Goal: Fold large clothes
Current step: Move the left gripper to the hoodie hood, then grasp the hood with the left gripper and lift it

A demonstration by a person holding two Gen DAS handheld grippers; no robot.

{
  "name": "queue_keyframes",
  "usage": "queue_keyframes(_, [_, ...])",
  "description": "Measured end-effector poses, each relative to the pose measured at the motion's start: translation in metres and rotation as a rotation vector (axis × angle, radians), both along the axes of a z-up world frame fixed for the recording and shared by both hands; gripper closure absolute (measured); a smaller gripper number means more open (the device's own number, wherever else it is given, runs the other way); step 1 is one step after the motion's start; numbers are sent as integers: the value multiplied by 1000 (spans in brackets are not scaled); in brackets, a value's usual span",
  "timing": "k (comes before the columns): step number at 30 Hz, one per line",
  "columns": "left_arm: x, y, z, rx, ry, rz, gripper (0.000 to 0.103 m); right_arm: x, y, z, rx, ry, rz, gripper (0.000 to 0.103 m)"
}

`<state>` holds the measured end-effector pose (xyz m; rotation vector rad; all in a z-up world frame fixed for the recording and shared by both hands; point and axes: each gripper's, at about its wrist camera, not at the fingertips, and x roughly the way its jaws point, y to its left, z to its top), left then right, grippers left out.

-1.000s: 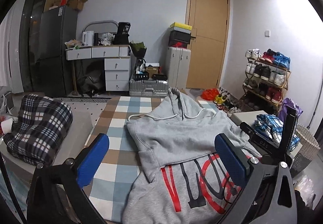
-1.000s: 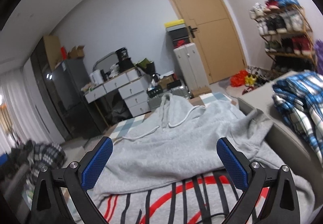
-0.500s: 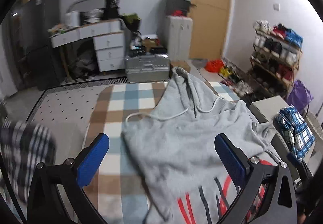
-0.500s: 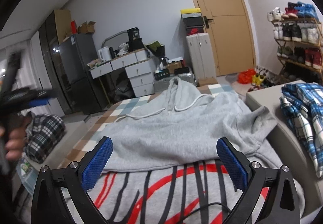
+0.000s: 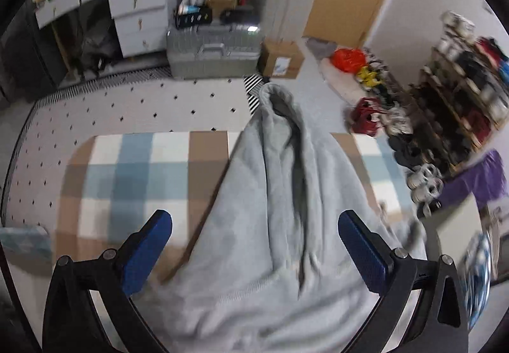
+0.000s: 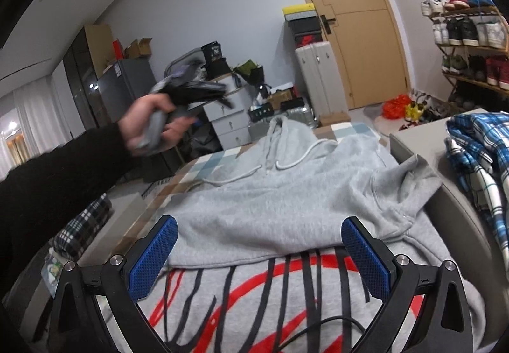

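Left of scene, right wrist view: plaid bundle (image 6: 84,227) on a side surface, clear of the work; above it a hand (image 6: 152,127) in a dark sleeve grips the left gripper's handle, raised well above the table and motion-blurred. Left gripper (image 5: 254,244): fingers spread wide, nothing between them, looking down on the hood (image 5: 280,117); that view is smeared too. Centre: hoodie (image 6: 286,200) lies on the checked cloth (image 5: 127,174), hood hanging over the far edge, a sleeve already laid across the chest above the red-and-black print. Right gripper (image 6: 259,254): fingers wide apart, empty, low over the print. Right: blue plaid shirt (image 6: 477,155) on a side surface, near the hoodie's folded sleeve.

Risks, judged: left gripper arriving fast may pinch one layer only, or catch a drawstring (image 6: 302,158), dragging the fold askew; hood overhang may pull the garment off the edge; a thin black cable (image 6: 318,330) across the print could snag.
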<state>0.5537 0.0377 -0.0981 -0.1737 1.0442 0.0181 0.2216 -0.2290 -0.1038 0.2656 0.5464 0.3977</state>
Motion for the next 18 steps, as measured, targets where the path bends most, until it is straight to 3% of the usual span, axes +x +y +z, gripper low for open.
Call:
queue_keyframes(5, [56,-13,-35,70,67,52,1,11,-9,-10,3,39,20,0])
queue_keyframes(11, [77,-11,-65,45,101,106,1,31,-25,-33,43,159,21,0])
queue_keyframes(13, [80,-21,-71,117,92,74,1,36,-32,-42,65,207,17,0])
queue_keyframes(15, [83,-32,-81,250,97,11,3,38,-39,-46,76,225,7,0])
queue_keyframes(16, [86,-36,-83,283,95,-17,20,37,-42,-47,78,227,-1,0])
queue_keyframes(18, [76,-36,-81,238,75,-58,43,36,-46,-47,87,227,-10,0])
